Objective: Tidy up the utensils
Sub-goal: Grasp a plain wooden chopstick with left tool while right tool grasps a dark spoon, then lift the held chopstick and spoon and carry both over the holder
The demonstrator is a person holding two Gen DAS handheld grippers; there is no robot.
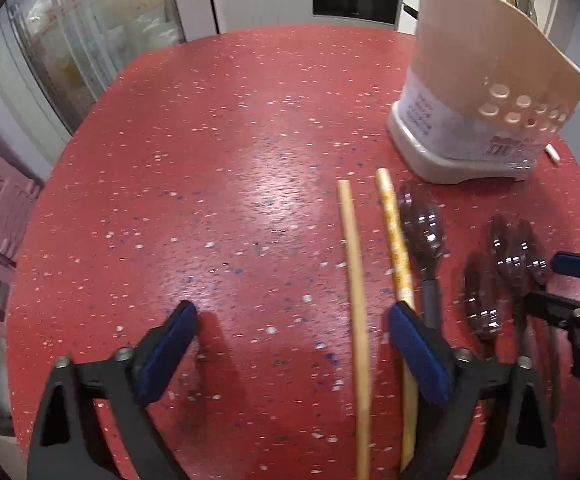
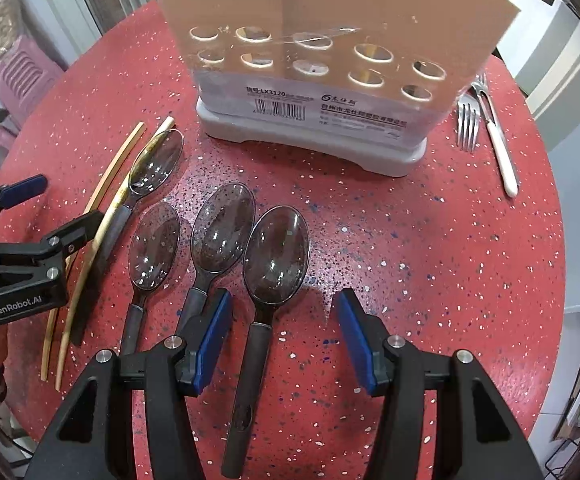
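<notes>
Nearest, the right gripper [image 2: 283, 334] hangs over the red speckled table [image 2: 410, 240] with jaws spread, pads clear of the dark handle of the rightmost spoon [image 2: 275, 254] lying between them; that handle's end runs out of sight under the gripper body. The left gripper [image 1: 294, 354] stands open too, one chopstick [image 1: 356, 320] between its fingers, untouched; a second chopstick [image 1: 396, 248] passes behind the right-hand pad. Three more spoons [image 2: 153, 246] lie alongside. Beyond stands the beige utensil holder [image 2: 322, 52], top cut off; forks [image 2: 468, 120] lie half hidden beside it.
</notes>
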